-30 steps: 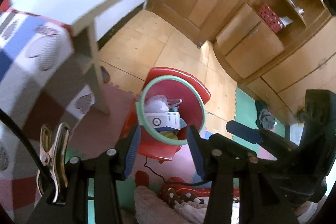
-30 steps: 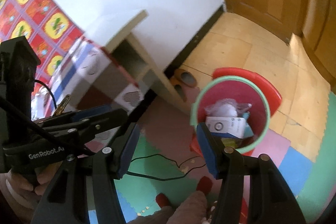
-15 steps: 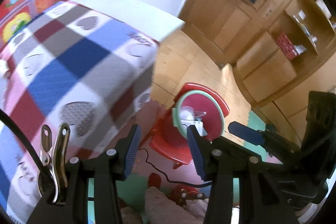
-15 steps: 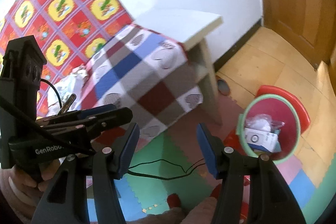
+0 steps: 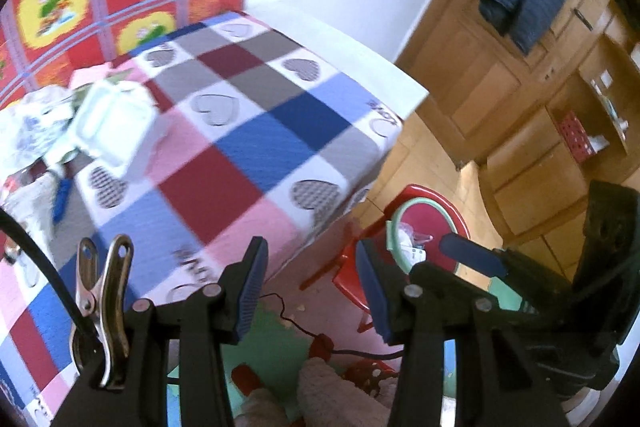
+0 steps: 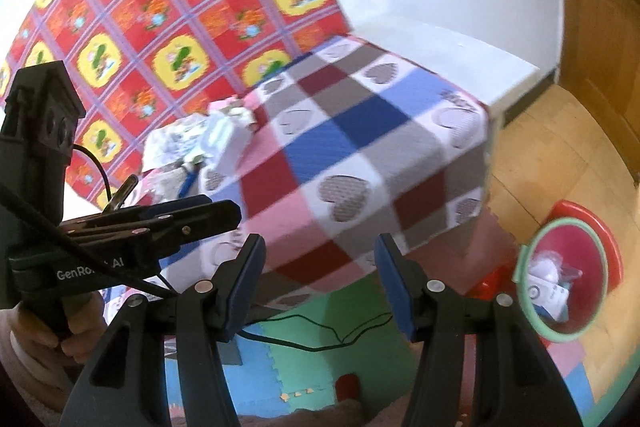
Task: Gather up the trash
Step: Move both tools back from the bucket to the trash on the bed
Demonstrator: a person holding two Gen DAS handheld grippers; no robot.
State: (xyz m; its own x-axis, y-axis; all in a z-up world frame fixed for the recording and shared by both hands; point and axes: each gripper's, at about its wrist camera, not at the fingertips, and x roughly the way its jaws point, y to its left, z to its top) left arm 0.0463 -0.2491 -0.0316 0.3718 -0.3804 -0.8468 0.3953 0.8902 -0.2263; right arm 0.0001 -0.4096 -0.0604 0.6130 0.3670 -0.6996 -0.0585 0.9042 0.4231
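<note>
Right now your left gripper (image 5: pixel 311 285) stands partly open with nothing between its blue pads, and your right gripper (image 6: pixel 320 281) gapes a little wider, also empty. Both point down over the near edge of the checked heart-pattern tablecloth (image 5: pixel 248 155). The trash (image 5: pixel 100 123), a white foam container amid crumpled wrappers, lies at the cloth's far left corner beside the red patterned wall. The red bin (image 6: pixel 568 283) with a green rim sits on the floor off the cloth's right edge, already holding a white box.
</note>
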